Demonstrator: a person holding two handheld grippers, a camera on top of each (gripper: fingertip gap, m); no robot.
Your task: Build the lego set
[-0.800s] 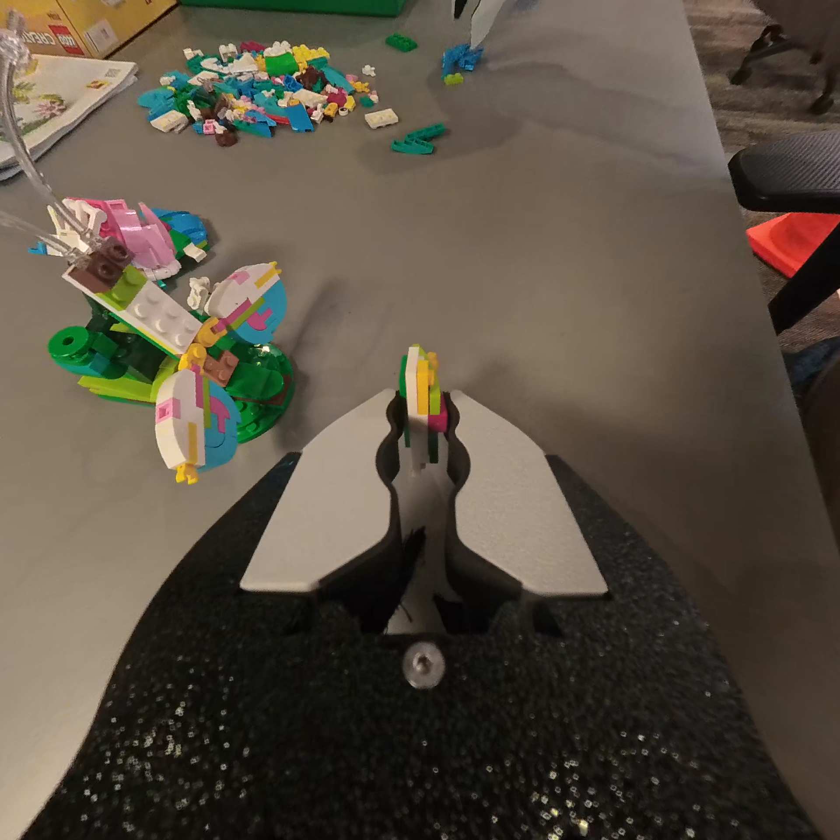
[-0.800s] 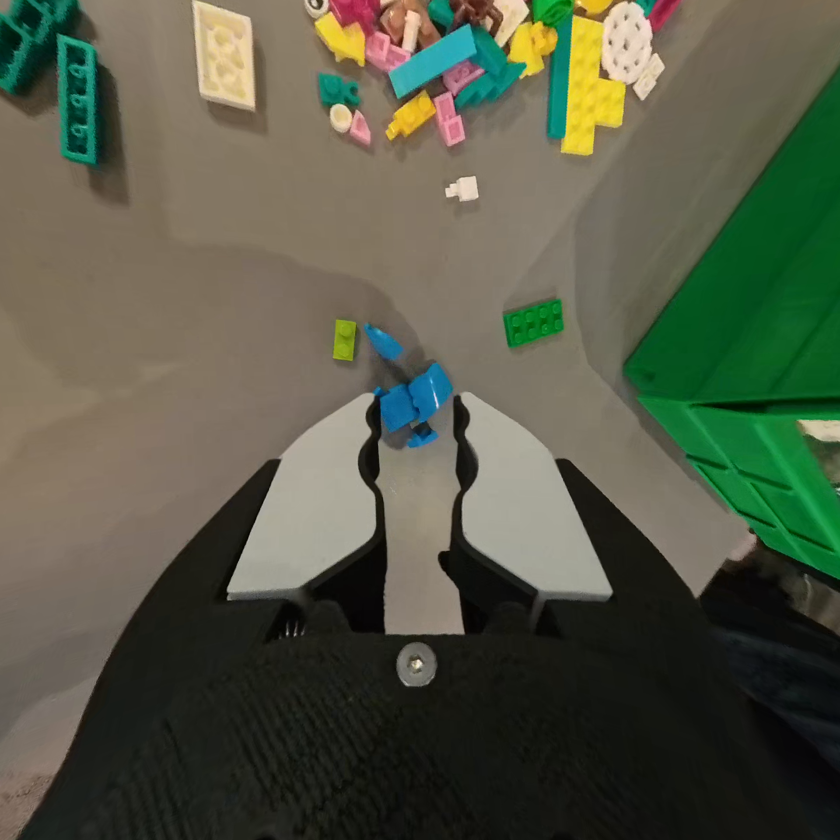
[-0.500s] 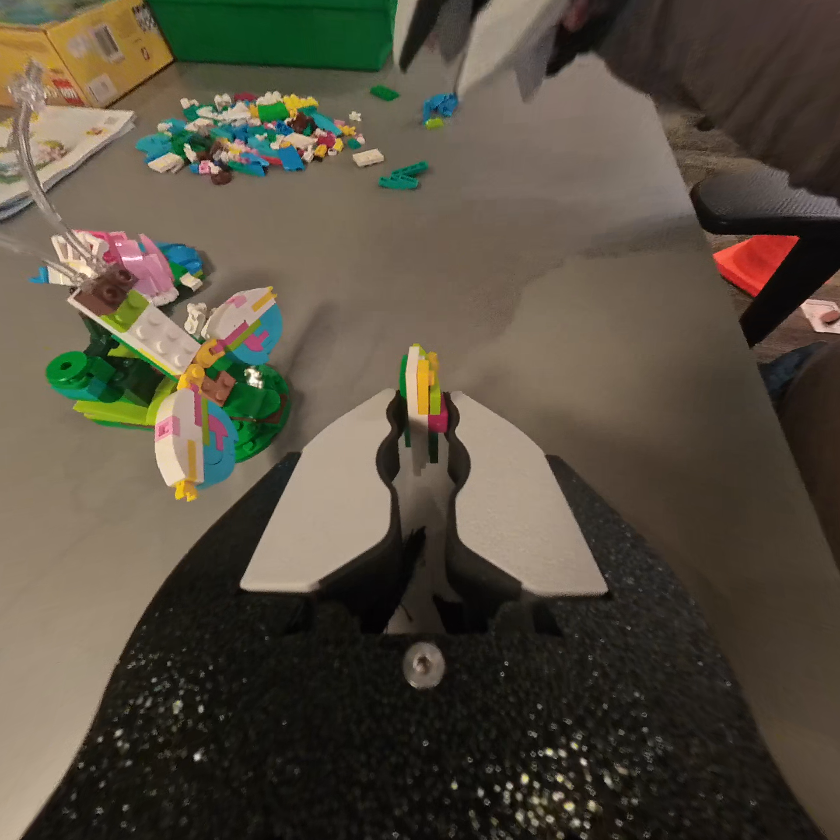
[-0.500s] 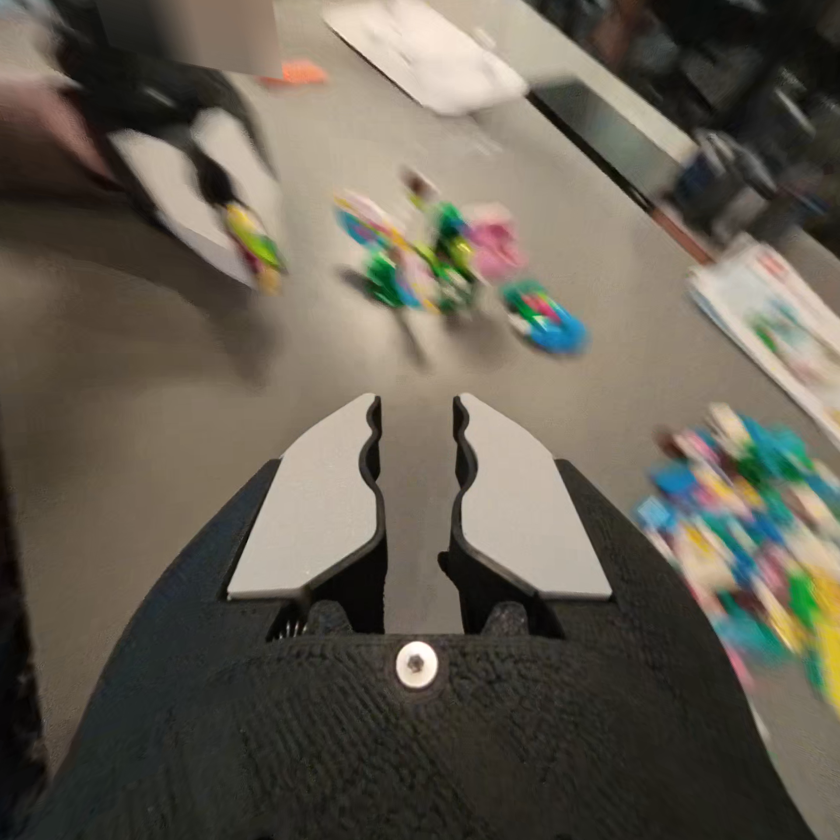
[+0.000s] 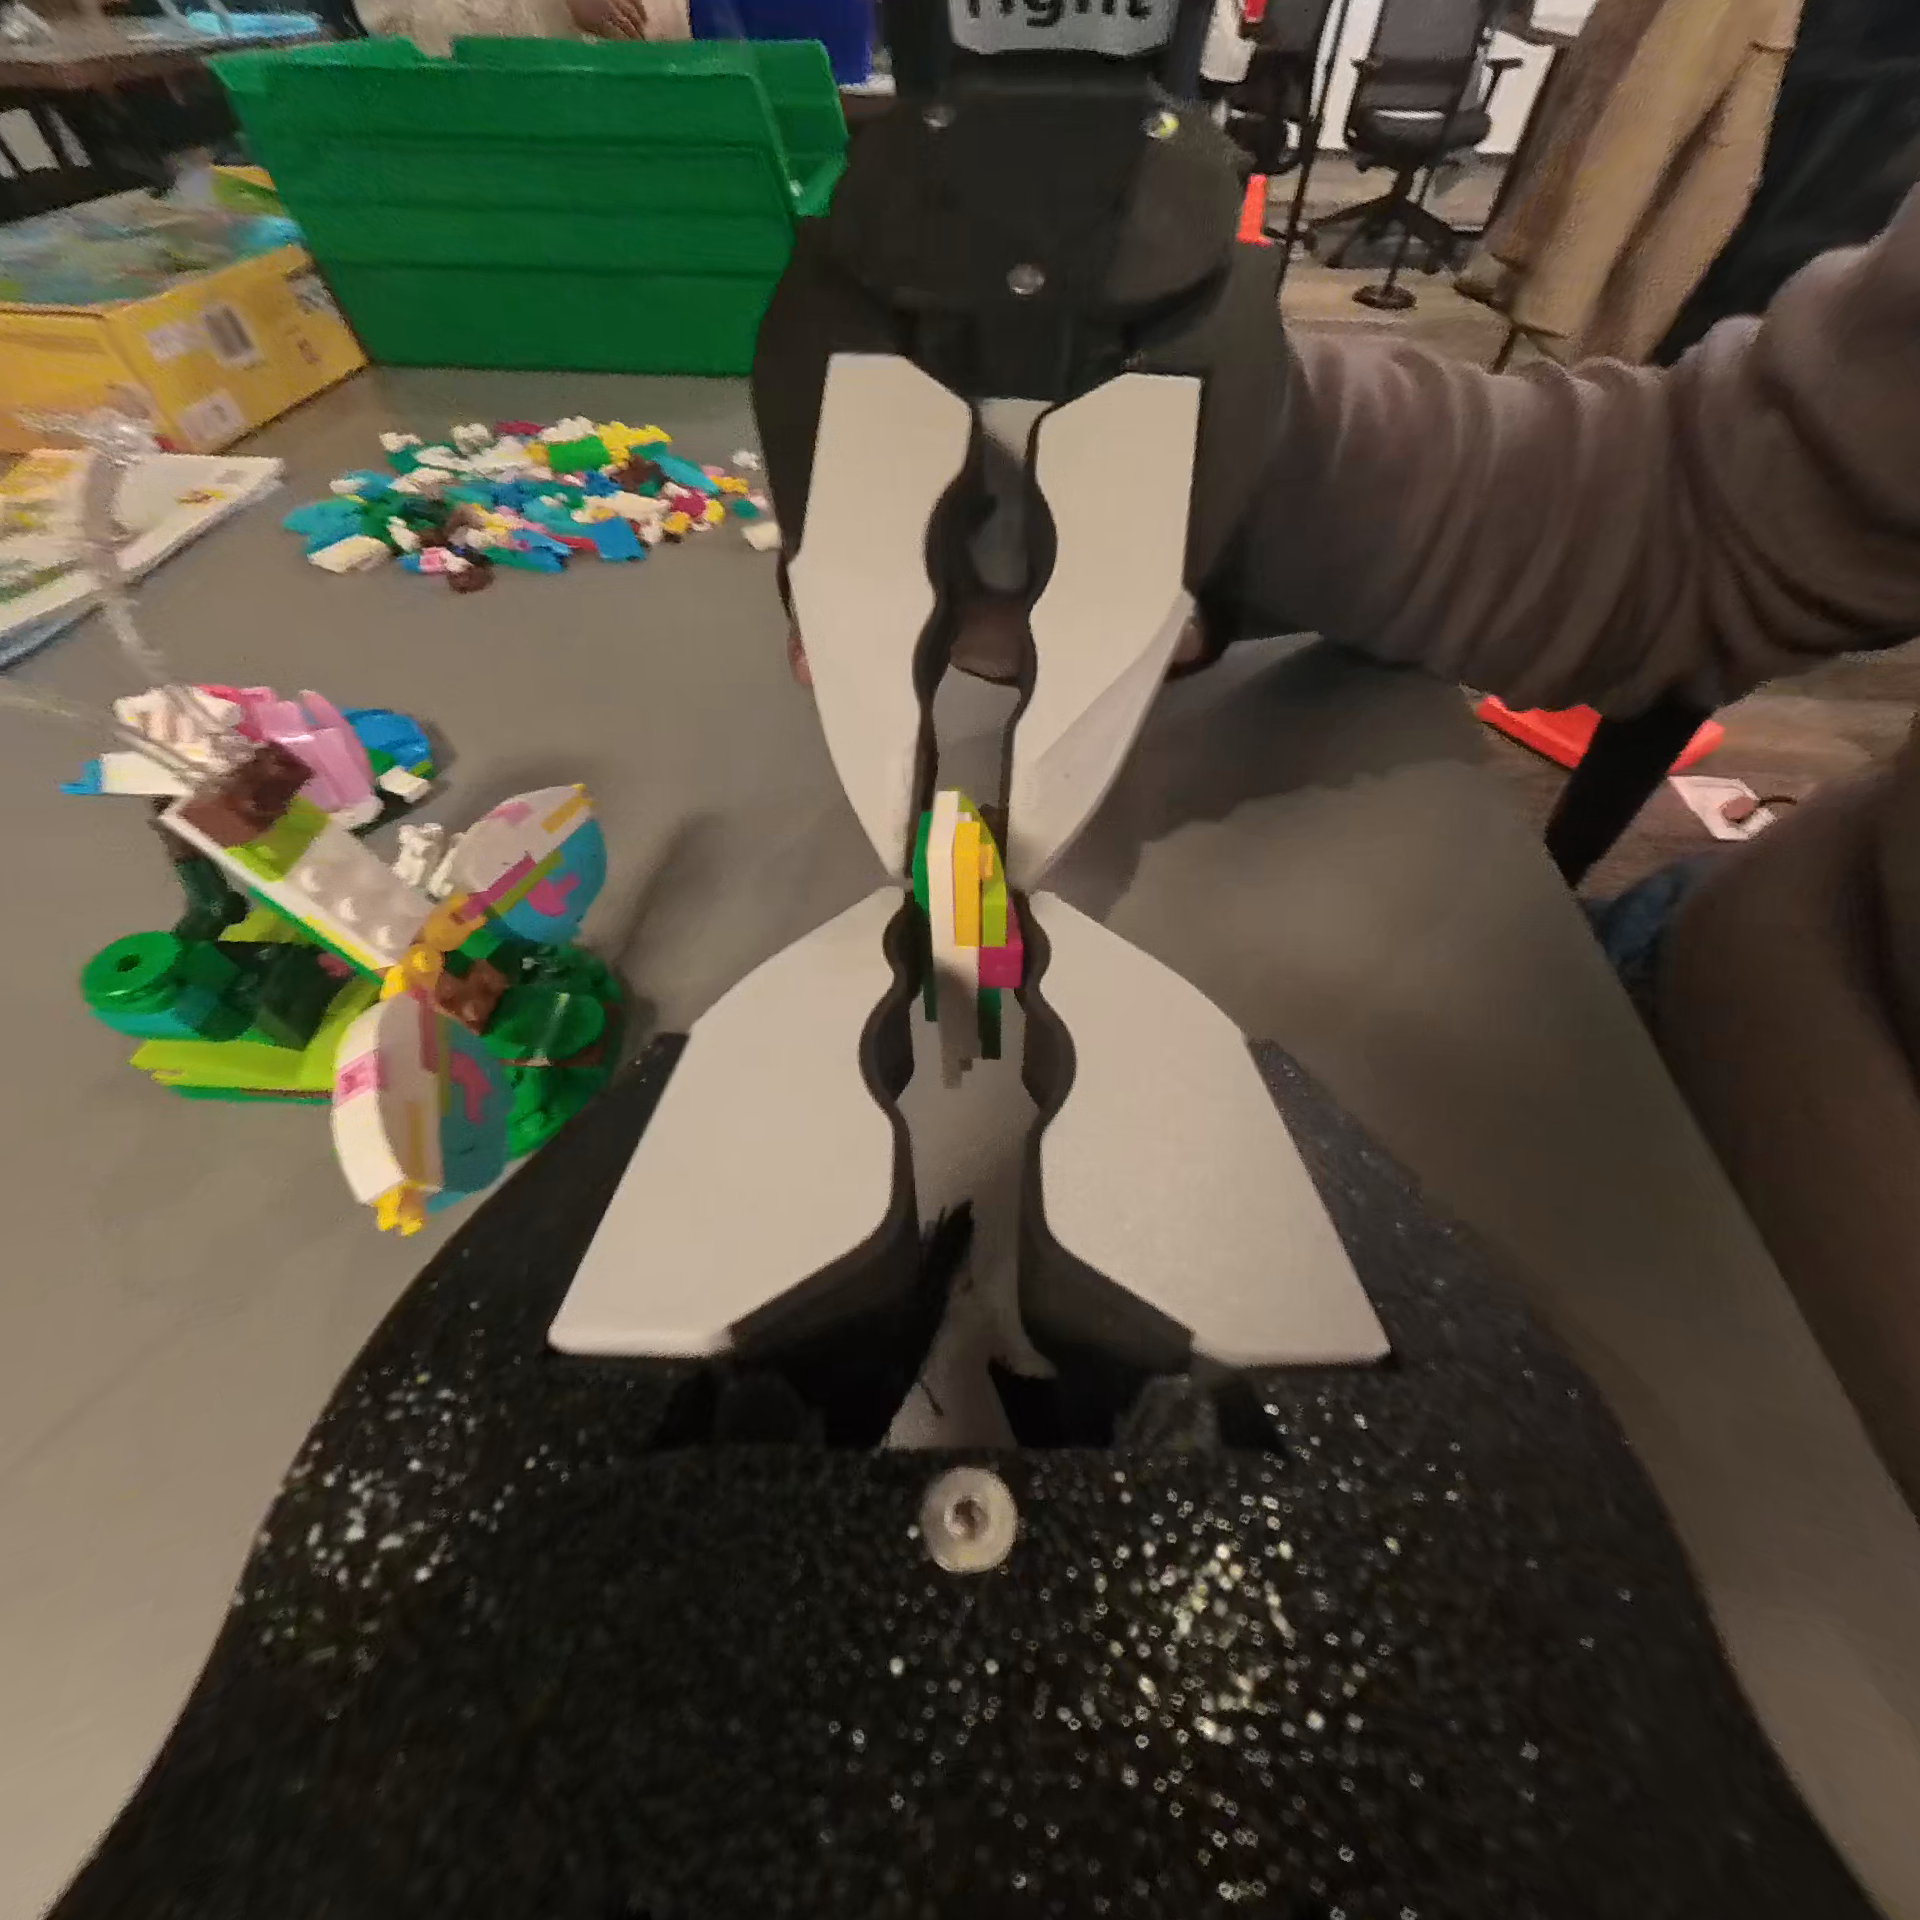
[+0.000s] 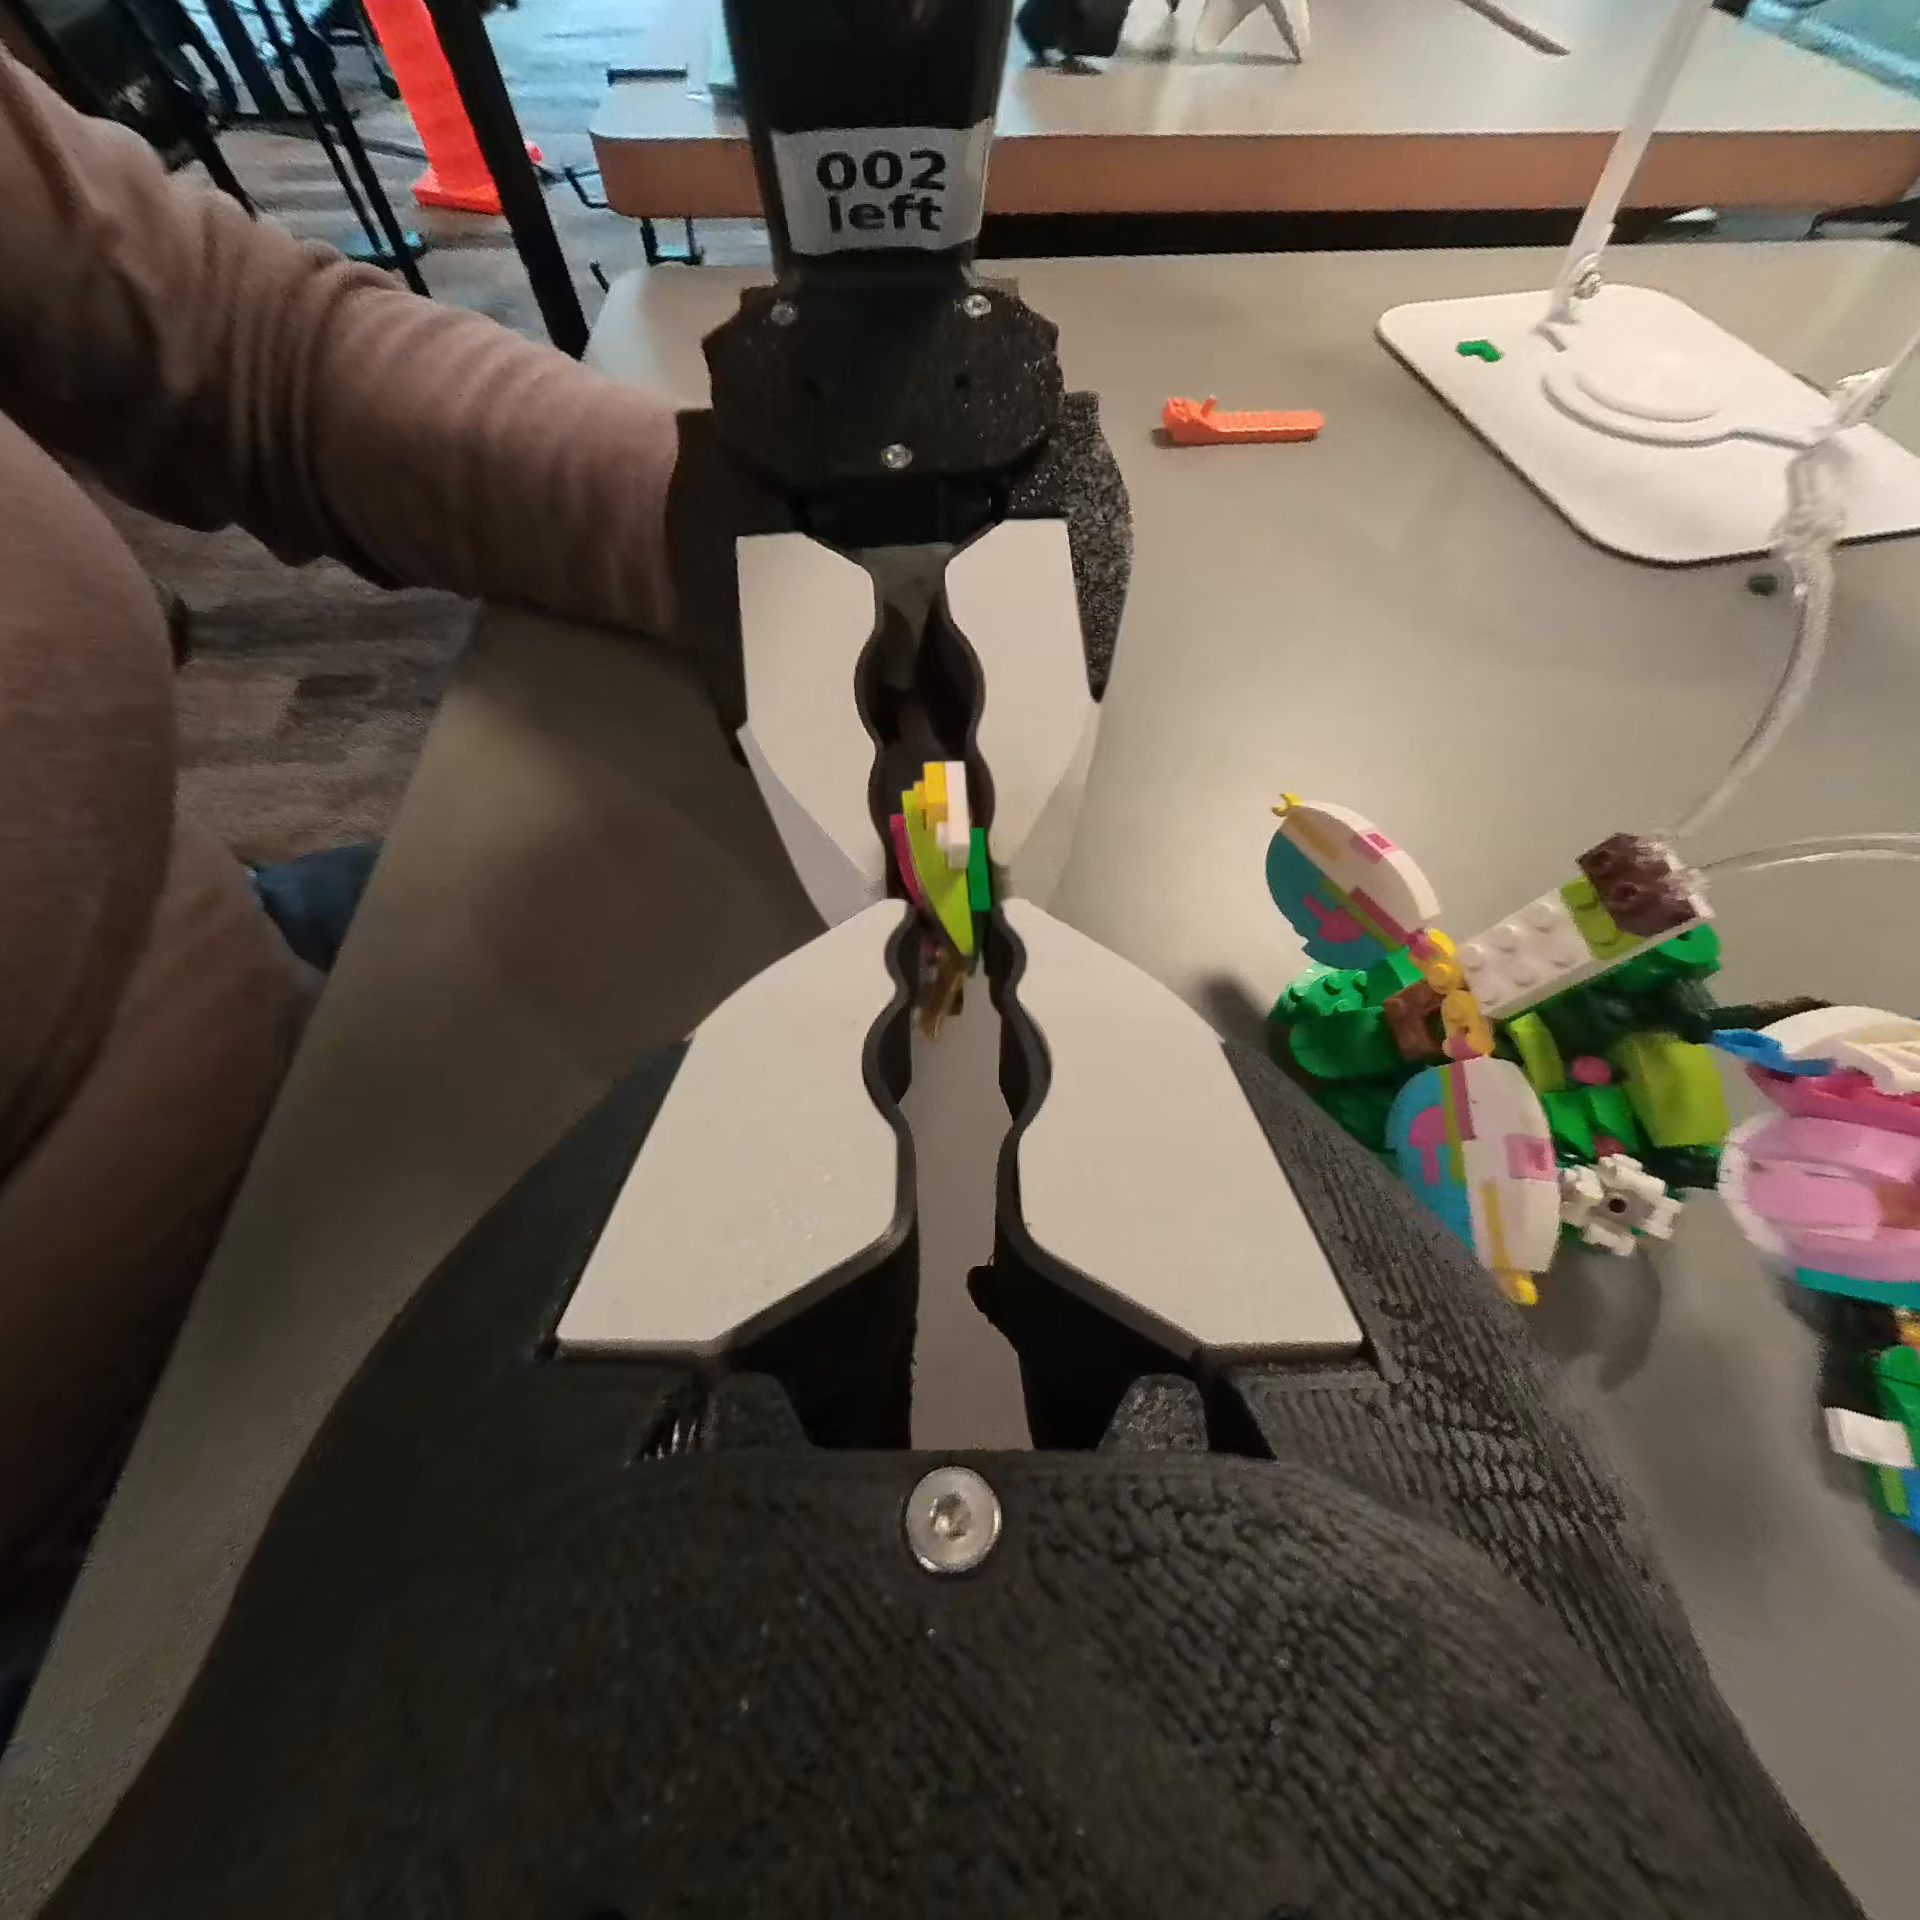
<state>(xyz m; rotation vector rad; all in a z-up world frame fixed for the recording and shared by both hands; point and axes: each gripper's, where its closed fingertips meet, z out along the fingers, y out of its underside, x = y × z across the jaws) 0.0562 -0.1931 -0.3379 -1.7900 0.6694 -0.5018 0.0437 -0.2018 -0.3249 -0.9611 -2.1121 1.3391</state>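
A small wing piece (image 5: pixel 956 862) of white, yellow, lime, pink and green bricks is held upright above the grey table (image 5: pixel 675 665). My left gripper (image 5: pixel 966 914) is shut on its lower end. My right gripper (image 5: pixel 964 878) faces the left one tip to tip, its jaws narrowed onto the upper end. In the right wrist view the right gripper (image 6: pixel 951 914) meets the left gripper (image 6: pixel 940 894) with the piece (image 6: pixel 940 852) between them. The built butterfly on green leaves (image 5: pixel 364 956) stands left of the grippers, and shows in the right wrist view (image 6: pixel 1486 987).
A pile of loose bricks (image 5: pixel 520 499), a green bin (image 5: pixel 540 208), a yellow box (image 5: pixel 156 343) and a booklet (image 5: pixel 104 520) lie at the back left. A pink flower build (image 6: pixel 1829 1153), an orange separator (image 6: pixel 1236 421) and a white stand base (image 6: pixel 1621 416) are nearby. A sleeve (image 5: pixel 1558 520) crosses from the right. Only a small space, under 4 cm, lies between the two pairs of fingers.
My right gripper left the blue pieces by the pile, swung round to face the left gripper, and its jaws narrowed onto the wing piece. The left gripper kept its hold.
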